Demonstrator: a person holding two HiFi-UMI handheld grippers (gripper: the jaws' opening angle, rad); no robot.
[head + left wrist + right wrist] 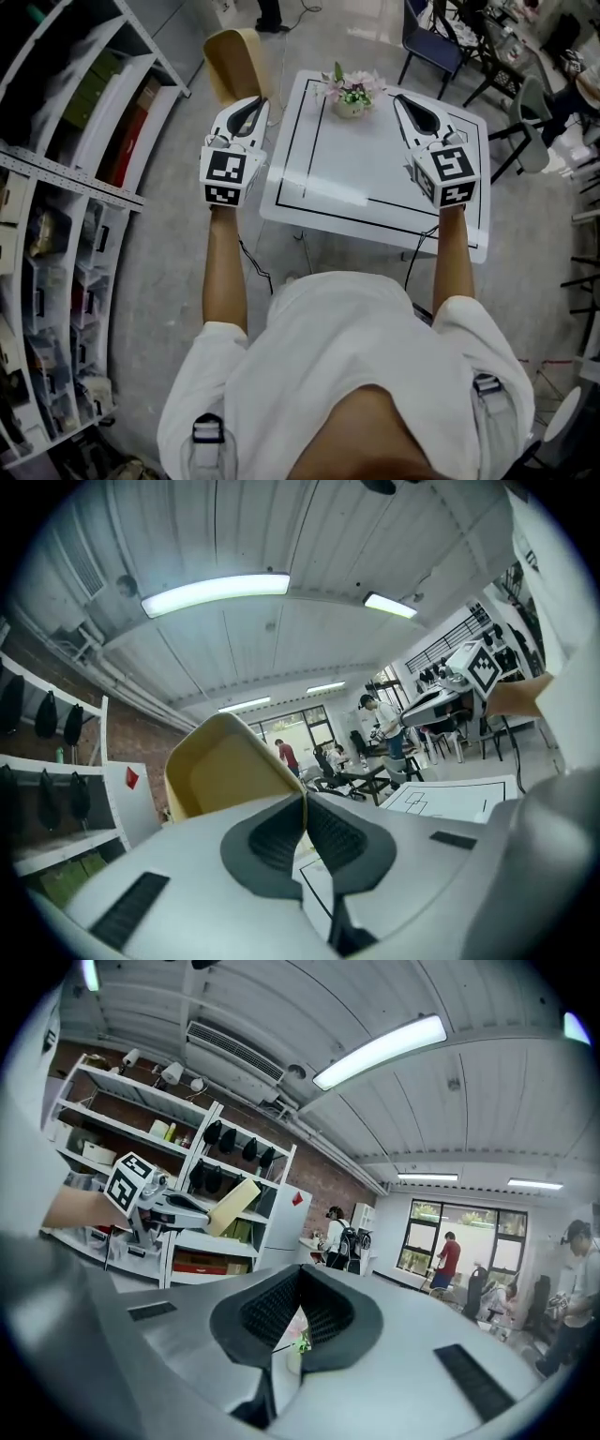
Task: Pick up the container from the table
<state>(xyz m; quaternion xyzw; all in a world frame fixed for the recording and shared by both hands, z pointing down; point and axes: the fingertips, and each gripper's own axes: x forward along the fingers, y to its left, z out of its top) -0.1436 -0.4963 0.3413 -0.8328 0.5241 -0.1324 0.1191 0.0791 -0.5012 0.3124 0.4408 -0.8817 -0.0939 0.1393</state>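
Observation:
The container [234,56] is a tan open-topped tub. It hangs in the air past the table's left edge, with my left gripper [251,101] shut on its wall. In the left gripper view the tub [225,771] rises just beyond the pinched pads, and my left gripper [305,803] grips its rim. My right gripper [401,98] hovers over the white table [375,178], shut and holding nothing. In the right gripper view its tips [298,1274] meet, and the tub [234,1206] shows far left in the other gripper.
A small pot of flowers [350,94] stands at the table's far edge. It also shows through the right gripper's gap, flowers [295,1340]. Storage shelves [75,187] line the left side. Chairs [441,42] stand at the back right. People [375,719] stand far off.

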